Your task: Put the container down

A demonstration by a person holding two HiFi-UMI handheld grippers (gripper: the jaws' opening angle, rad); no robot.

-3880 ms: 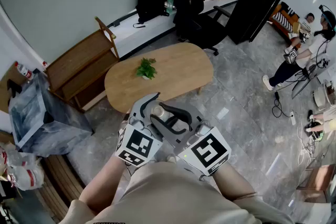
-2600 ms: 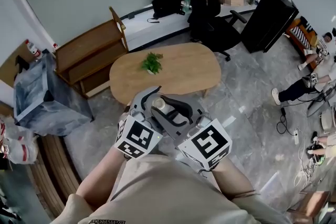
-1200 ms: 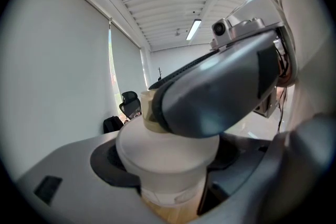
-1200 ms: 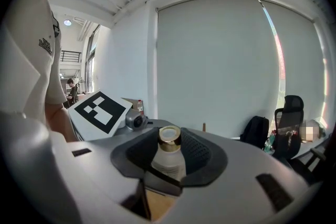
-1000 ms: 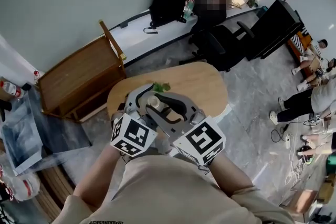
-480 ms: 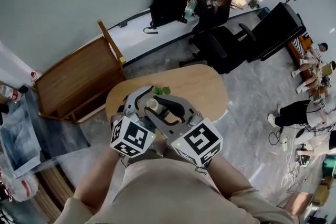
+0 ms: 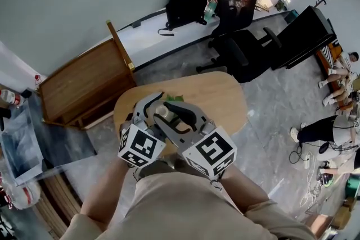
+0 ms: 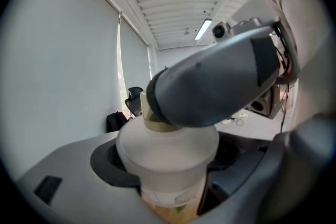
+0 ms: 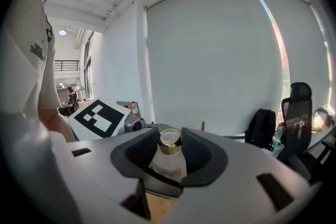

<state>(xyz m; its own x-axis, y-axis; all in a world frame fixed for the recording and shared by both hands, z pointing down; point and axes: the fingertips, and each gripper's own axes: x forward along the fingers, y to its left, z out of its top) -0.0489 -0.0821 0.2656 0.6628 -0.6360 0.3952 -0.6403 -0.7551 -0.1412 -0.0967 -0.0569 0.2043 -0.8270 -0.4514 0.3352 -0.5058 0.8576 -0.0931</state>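
The container (image 7: 162, 112) is a small white bottle with a gold cap, held upright between both grippers in front of the person's chest. In the head view it hangs over the near edge of the oval wooden table (image 7: 219, 95). My left gripper (image 7: 153, 115) is shut on the container's wide white body (image 8: 168, 162). My right gripper (image 7: 175, 118) is shut round its neck, just below the gold cap (image 9: 169, 139). One grey jaw of the right gripper crosses over the top of the bottle in the left gripper view. The bottle's base is hidden.
A small green plant (image 7: 173, 98) stands on the table just beyond the grippers. A wooden shelf unit (image 7: 84, 84) is at the left, black office chairs (image 7: 242, 48) and a black cabinet (image 7: 304, 36) behind the table. People sit on the floor at the far right (image 7: 337, 126).
The table has come closer under the grippers and the view has swung round. Both grippers keep the same hold on the container.
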